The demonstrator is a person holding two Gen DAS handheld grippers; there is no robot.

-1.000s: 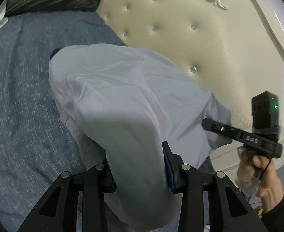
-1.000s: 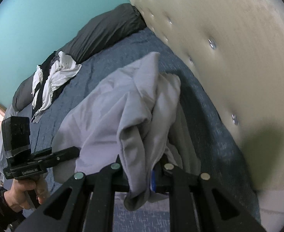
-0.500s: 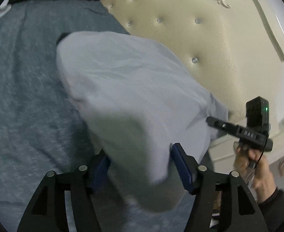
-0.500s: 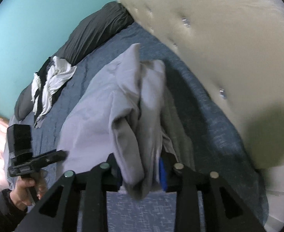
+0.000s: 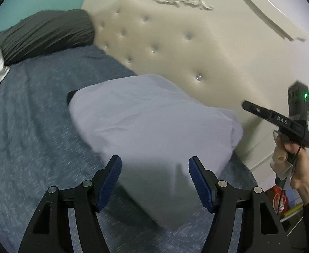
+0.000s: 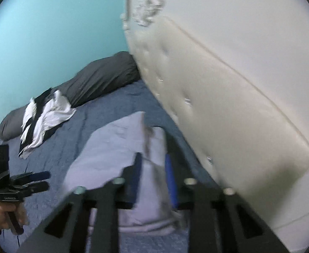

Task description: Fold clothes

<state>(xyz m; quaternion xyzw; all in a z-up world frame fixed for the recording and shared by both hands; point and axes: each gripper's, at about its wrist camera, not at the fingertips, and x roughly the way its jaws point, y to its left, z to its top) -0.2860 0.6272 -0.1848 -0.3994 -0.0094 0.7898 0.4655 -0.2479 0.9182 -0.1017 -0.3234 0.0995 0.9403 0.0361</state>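
A pale lavender garment (image 5: pixel 150 126) lies folded into a thick rectangle on the blue bedspread (image 5: pixel 28 126), close to the headboard. My left gripper (image 5: pixel 155 168) hovers just over its near edge, open, its blue pads clear of the cloth. In the right wrist view the same garment (image 6: pixel 112 154) lies below my right gripper (image 6: pixel 153 168), whose jaws are closing with a narrow gap and no cloth pinched between them. The left wrist view shows the right gripper (image 5: pixel 246 105) lifted off the garment's right end, in a person's hand (image 5: pixel 295 164). The picture from the right wrist is blurred.
A cream tufted headboard (image 5: pixel 175 52) stands right behind the garment. A dark grey pillow (image 5: pixel 49 33) lies at the far end of the bed. White and black clothes (image 6: pixel 47 118) are heaped beside it. The left gripper (image 6: pixel 46 180) shows at the lower left.
Both grippers let go of the lavender garment and drew back and up. The cloth, which hung bunched from the jaws, now lies flat on the bed.
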